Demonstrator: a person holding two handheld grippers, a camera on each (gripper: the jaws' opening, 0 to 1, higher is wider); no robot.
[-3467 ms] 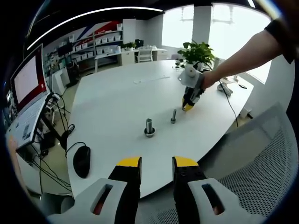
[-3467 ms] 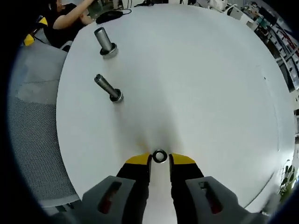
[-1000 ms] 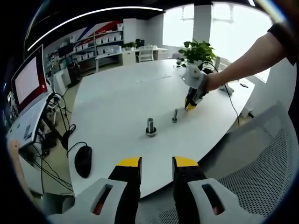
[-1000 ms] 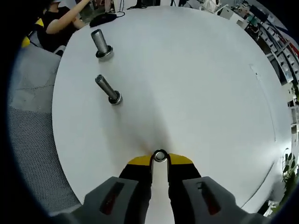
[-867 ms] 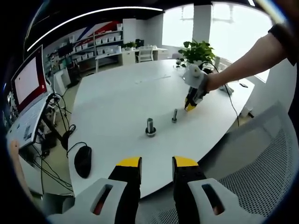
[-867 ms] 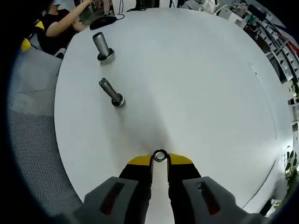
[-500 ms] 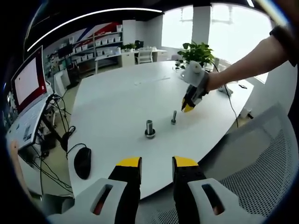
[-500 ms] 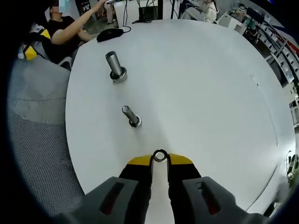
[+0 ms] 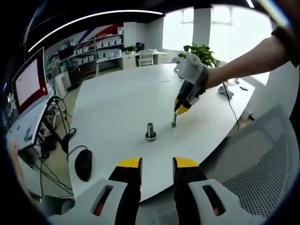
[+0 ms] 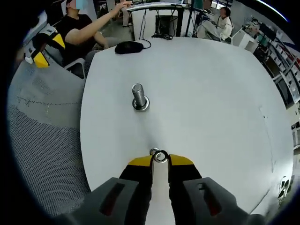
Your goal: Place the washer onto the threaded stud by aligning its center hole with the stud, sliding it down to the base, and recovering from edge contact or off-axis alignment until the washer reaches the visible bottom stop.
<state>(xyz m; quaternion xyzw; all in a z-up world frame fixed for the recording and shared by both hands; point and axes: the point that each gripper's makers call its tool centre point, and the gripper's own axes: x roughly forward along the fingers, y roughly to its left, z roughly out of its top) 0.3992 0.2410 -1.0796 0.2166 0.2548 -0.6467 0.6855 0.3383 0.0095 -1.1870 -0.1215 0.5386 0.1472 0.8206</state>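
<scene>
A black mouse (image 9: 82, 162) lies near a laptop (image 9: 26, 101), a potted plant (image 9: 202, 52) beyond.

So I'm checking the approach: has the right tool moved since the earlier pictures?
Yes. In the left gripper view the right tool has come from beyond the thin stud to just above its top.
</scene>
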